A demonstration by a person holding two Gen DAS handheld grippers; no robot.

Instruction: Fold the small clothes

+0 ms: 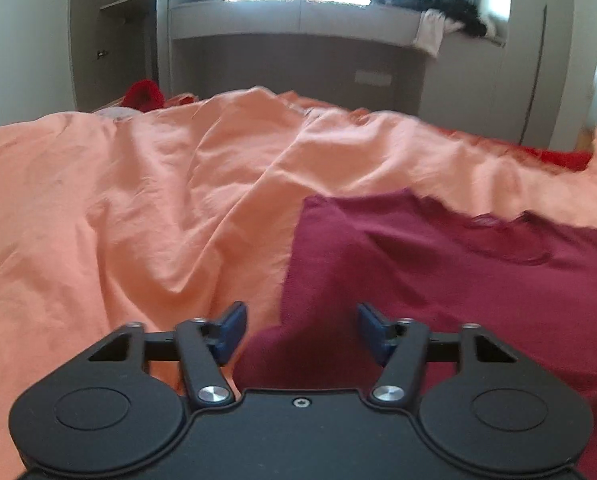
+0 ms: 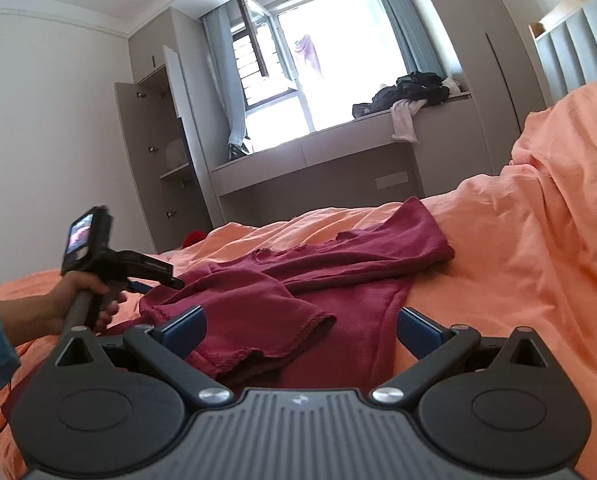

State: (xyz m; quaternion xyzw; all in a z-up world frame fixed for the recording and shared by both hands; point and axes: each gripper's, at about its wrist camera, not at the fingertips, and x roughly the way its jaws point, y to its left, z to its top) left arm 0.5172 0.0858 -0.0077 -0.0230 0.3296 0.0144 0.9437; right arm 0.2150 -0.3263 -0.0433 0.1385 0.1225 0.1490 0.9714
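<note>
Item: your red shirt (image 2: 338,280) lay on the orange bedspread (image 1: 118,200), one sleeve folded in, the rest unfolded. Your left gripper (image 1: 301,330) and right gripper (image 2: 300,330) both gaped, holding nothing.

The shirt (image 1: 438,280) runs off the left-wrist view's right edge. A red thing (image 1: 144,94) at upper left is half hidden behind the bedding (image 1: 138,200). The dark heap (image 2: 410,94) on the sill is too small to identify.

No readable text, labels, brands or numbers anywhere. Just a tiny embossed mark on the ribbed grey body of the right gripper (image 2: 300,330), way too small to make out, plus a blurry little screen (image 2: 77,237) on the left gripper (image 2: 154,280), unreadable.
</note>
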